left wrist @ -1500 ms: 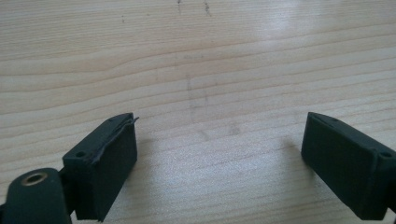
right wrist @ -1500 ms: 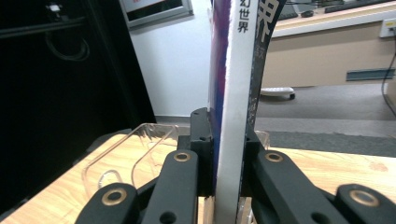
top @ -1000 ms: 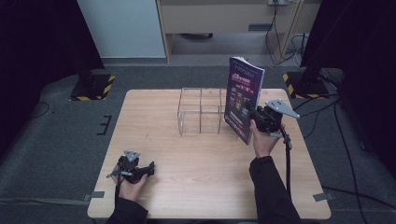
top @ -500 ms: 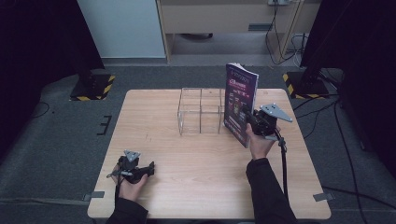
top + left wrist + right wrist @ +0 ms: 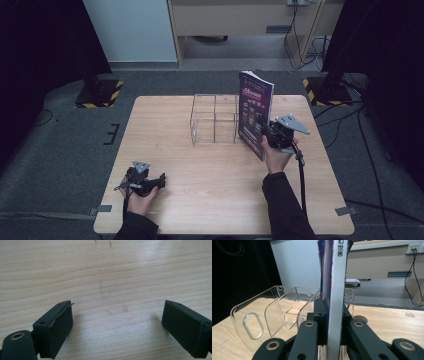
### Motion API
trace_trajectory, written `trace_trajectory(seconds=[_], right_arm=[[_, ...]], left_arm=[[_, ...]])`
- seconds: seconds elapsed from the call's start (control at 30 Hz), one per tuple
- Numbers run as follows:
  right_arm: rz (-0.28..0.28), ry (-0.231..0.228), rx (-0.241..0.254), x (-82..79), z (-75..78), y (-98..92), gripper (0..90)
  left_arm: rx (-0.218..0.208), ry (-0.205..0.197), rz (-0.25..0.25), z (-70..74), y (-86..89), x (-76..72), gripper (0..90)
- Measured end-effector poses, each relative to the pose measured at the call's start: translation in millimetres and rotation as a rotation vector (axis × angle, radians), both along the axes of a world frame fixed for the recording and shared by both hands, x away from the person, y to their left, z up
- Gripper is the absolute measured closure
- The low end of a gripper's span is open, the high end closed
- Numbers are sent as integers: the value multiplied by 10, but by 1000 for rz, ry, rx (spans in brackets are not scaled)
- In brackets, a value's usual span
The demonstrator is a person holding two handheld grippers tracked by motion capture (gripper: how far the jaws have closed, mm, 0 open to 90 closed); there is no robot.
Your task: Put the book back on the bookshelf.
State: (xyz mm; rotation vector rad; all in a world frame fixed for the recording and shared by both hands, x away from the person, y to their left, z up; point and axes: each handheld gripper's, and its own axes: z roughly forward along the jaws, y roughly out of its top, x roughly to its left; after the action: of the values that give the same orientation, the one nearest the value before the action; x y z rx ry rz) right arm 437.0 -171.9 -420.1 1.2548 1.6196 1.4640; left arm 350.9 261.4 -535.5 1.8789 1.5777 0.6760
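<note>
Upright, the book [image 5: 255, 112] stood pinched at its spine between the jaws of our right gripper [image 5: 267, 134], just beside the clear acrylic rack [image 5: 214, 119] on the wooden table [image 5: 210, 175]. Our left gripper [image 5: 159, 181] rested near the table's front edge, jaws wide apart around nothing.

Book [image 5: 335, 290] spine reads "幻世界"; cover text illegible.

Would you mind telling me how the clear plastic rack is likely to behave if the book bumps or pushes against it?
The rack looks thin-walled and holds nothing, so it is probably light and would slide on the smooth wooden table rather than resist. Its broad, low shape suggests it is unlikely to tip. The book, clamped upright in the right gripper, looks stiff enough to shove it.
</note>
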Motion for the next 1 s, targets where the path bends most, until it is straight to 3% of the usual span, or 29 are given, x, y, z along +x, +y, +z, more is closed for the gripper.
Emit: trace_trajectory(seconds=[0.57,1.0], right_arm=[[47,53,-7,-237,-140,-98,823],[72,85,14,-430,-266,-226,813]], left_arm=[[0,0,0,0,-1,0,92],[3,2,1,1,-3,1,90]])
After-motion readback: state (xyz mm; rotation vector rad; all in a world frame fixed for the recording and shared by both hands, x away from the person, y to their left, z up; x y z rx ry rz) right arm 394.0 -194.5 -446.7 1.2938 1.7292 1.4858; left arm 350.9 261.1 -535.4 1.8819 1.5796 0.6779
